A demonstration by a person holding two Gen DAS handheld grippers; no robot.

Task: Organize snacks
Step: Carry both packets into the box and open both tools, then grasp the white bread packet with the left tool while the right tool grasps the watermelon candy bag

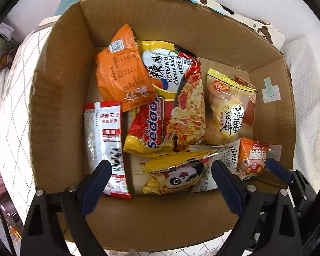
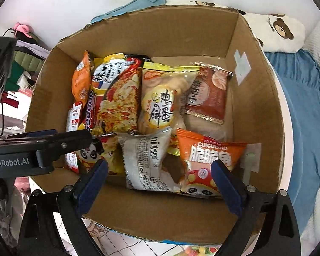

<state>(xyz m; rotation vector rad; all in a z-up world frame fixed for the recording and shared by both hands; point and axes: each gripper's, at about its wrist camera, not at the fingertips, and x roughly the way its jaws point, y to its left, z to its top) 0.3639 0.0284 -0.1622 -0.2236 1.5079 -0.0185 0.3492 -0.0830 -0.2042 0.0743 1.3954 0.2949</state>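
An open cardboard box [image 1: 57, 98] [image 2: 258, 115] holds several snack packets. In the left wrist view a yellow Sedaap noodle pack [image 1: 170, 106] lies in the middle, with an orange packet [image 1: 121, 72], a red-and-silver packet [image 1: 104, 140], a panda packet [image 1: 177, 175] and a clear bag of yellow snacks [image 1: 228, 106] around it. My left gripper [image 1: 162, 175] is open above the panda packet. In the right wrist view my right gripper [image 2: 160, 175] is open over a white packet [image 2: 145, 162] and an orange Cuicuijiao packet [image 2: 207, 162]. The left gripper's fingers [image 2: 70, 140] reach in from the left.
The box stands on a white quilted bed cover [image 1: 17, 98]. A bear-print pillow [image 2: 279, 32] and a light blue cloth [image 2: 138, 4] lie behind it. A blue blanket [image 2: 298, 98] lies on the right. Clutter [image 2: 21, 64] sits at the far left.
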